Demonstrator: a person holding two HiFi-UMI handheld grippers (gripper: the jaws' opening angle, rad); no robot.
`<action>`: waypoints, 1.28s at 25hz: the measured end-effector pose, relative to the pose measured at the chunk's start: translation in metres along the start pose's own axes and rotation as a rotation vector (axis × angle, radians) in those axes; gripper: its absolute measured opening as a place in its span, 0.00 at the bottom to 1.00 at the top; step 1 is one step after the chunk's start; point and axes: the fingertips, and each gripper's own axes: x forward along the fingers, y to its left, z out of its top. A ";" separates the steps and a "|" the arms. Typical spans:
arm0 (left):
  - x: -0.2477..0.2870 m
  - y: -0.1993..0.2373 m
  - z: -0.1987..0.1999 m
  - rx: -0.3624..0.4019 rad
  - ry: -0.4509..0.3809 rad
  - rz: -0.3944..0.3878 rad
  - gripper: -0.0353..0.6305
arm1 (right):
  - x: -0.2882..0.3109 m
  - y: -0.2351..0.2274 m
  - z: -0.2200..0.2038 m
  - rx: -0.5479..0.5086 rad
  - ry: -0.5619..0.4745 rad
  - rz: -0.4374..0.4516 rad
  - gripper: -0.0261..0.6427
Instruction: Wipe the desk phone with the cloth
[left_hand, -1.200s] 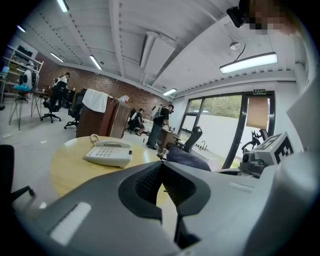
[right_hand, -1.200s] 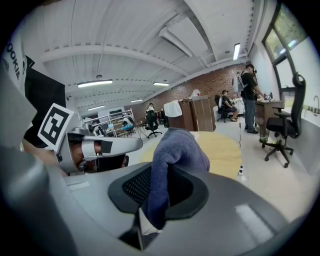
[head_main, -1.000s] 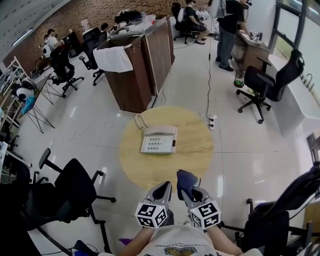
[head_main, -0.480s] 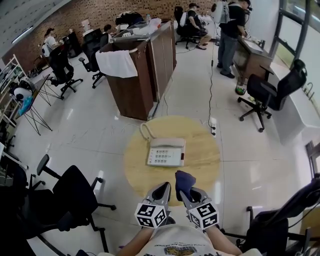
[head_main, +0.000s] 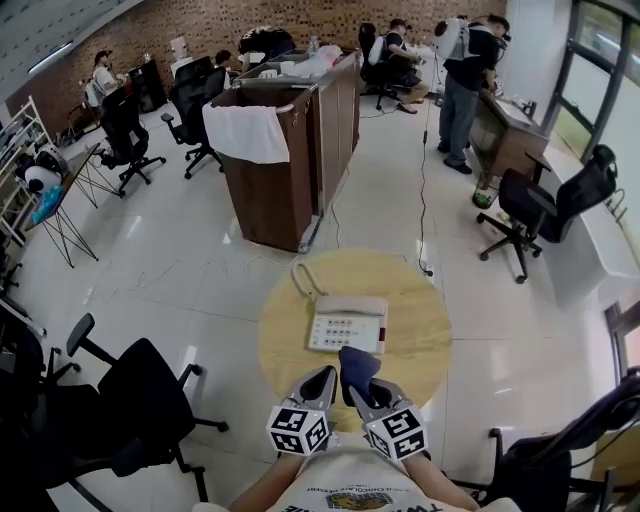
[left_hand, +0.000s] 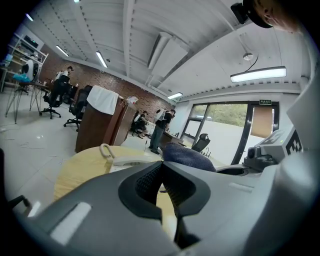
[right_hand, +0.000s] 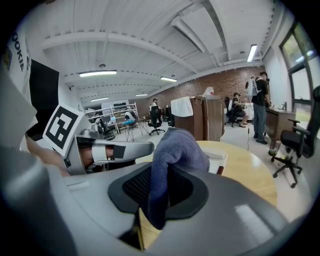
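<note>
We pinch a dark blue cloth (head_main: 355, 360) (soft, bunched up) in our right tool (head_main: 364, 386). Our left tool (head_main: 323, 384) is pressed together. The white phone (head_main: 347, 323) lies on the bench (head_main: 420, 340).

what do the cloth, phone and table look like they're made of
Cloth: dark blue terry or microfibre, judging by its fuzzy, matte nap and soft folds.
Phone: probably pale plastic, with a smooth moulded casing.
Table: light wood or wood-look laminate. Faint grain shows, but I cannot tell which.
</note>
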 end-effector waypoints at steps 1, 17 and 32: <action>0.001 0.005 0.000 -0.002 0.000 0.002 0.04 | 0.005 0.002 0.001 -0.007 0.004 0.003 0.14; 0.004 0.048 -0.012 -0.030 0.019 0.052 0.04 | 0.064 0.010 -0.005 -0.078 0.053 0.064 0.14; -0.007 0.086 -0.011 -0.044 0.025 0.132 0.04 | 0.164 0.007 -0.019 -0.055 0.210 0.156 0.14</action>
